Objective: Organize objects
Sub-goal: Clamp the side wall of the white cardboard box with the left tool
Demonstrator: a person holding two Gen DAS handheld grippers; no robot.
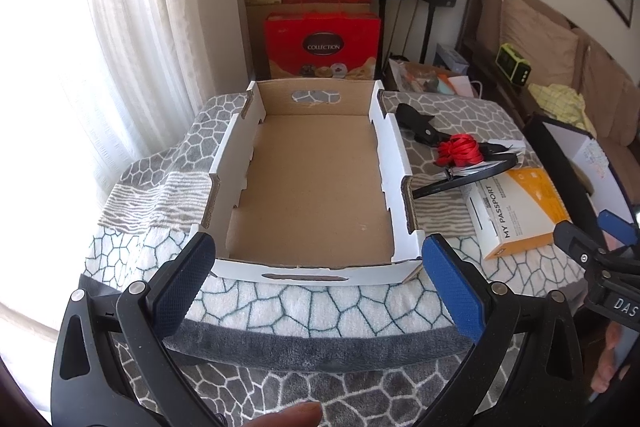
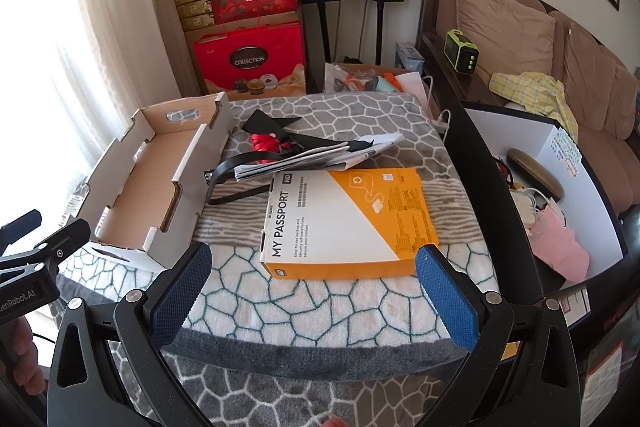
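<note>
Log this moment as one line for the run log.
left gripper: open, empty | right gripper: open, empty | cardboard tray: empty | My Passport box: on towel, beside tray

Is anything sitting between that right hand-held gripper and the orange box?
Nothing visible. The right hand-held gripper hangs open just short of the orange box, with only bare patterned blanket between them.

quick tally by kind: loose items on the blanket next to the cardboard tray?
My Passport box: 1
Red ribbon bundle: 1
Folded papers: 1
Black strap pieces: cannot tell the count, tangled; taken as 1 bundle
Total: 4
Cardboard tray holds nothing.
</note>
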